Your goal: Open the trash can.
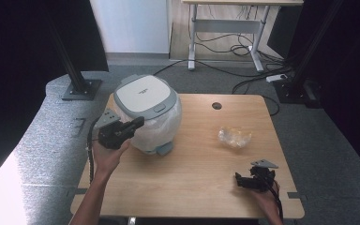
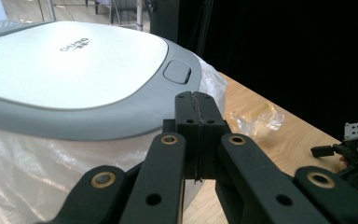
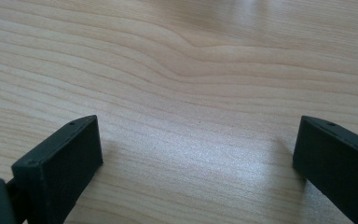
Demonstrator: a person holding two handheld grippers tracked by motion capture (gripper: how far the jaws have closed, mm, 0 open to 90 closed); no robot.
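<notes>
A white bin with a grey-rimmed lid (image 1: 143,91) and a clear liner bag stands on the left half of the wooden table (image 1: 201,178). My left gripper (image 1: 138,123) is held up against the bin's front left side, jaws pressed together with nothing between them. In the left gripper view the left gripper's tips (image 2: 199,106) sit just below the lid's grey rim (image 2: 98,119), near the lid's push button (image 2: 177,72). My right gripper (image 1: 239,180) rests low at the table's front right. The right gripper (image 3: 198,140) stands open over bare wood.
A crumpled clear plastic wad (image 1: 234,137) lies right of the bin, also visible in the left gripper view as a plastic wad (image 2: 256,116). A cable hole (image 1: 216,106) is at the table's back edge. Black stands (image 1: 77,82) flank the table; a desk frame and cables are behind.
</notes>
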